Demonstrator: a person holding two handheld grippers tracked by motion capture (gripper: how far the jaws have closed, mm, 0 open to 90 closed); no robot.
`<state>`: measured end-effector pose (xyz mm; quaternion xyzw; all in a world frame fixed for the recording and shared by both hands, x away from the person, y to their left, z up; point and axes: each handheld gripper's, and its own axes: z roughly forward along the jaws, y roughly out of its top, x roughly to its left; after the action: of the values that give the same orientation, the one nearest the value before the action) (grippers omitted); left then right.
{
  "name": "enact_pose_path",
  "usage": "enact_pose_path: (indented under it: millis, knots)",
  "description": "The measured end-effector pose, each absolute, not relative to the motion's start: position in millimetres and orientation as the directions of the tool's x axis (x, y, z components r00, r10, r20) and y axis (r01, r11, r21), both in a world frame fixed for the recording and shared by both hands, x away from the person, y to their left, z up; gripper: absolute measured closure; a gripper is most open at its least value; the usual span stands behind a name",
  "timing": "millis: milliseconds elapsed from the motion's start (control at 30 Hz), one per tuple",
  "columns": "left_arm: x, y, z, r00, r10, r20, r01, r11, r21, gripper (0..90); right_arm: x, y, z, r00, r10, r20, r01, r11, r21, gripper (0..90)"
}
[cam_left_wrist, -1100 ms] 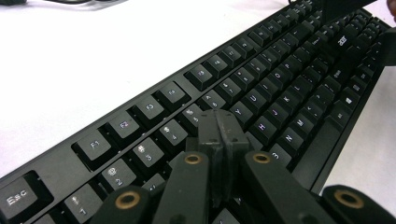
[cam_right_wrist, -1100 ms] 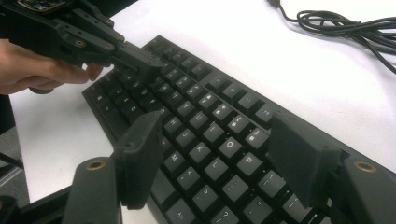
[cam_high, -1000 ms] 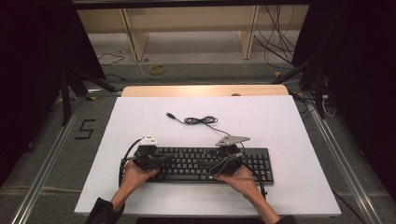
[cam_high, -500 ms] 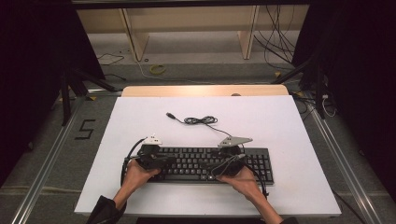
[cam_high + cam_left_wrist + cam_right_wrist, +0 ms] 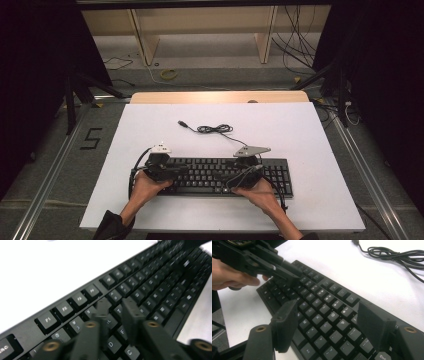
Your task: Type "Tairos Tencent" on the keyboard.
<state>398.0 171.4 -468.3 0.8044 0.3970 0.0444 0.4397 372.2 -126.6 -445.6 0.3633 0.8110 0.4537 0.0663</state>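
Keyboard (image 5: 220, 176) is seen lying flat near the front of the white surface (image 5: 310, 140), with the left tool (image 5: 115, 305) parted slightly, apparently touching keys, the right tool (image 5: 329, 322) spread wide empty, and nothing yet lifted.

One black keyboard (image 5: 220, 176) lies in the lower middle of the high view, on one white table (image 5: 310, 145). Two grippers stand over it, the left gripper (image 5: 172, 170) at the keyboard's left end and the right gripper (image 5: 245, 172) right of centre. One coiled black cable (image 5: 214, 129) lies above the keyboard, at the frame's centre.
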Motion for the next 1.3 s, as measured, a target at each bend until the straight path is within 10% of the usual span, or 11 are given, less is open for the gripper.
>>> enact_pose_path:
  millis: [367, 733, 1300]
  knots:
    - [390, 179, -459, 0.700, 0.650, -0.296, 0.551, -0.229, 0.802, 33.7, 375, -122, -446, -0.727, 0.650, 0.220, 0.529, 0.327, 0.784, 34.1]
    - [382, 189, -454, 0.693, 0.650, -0.314, 0.550, -0.194, 0.812, 30.3, 381, -112, -447, -0.731, 0.648, 0.211, 0.526, 0.340, 0.780, 40.7]
    - [374, 198, -452, 0.691, 0.651, -0.315, 0.538, -0.171, 0.826, 29.7, 390, -99, -455, -0.728, 0.664, 0.173, 0.542, 0.402, 0.738, 75.6]
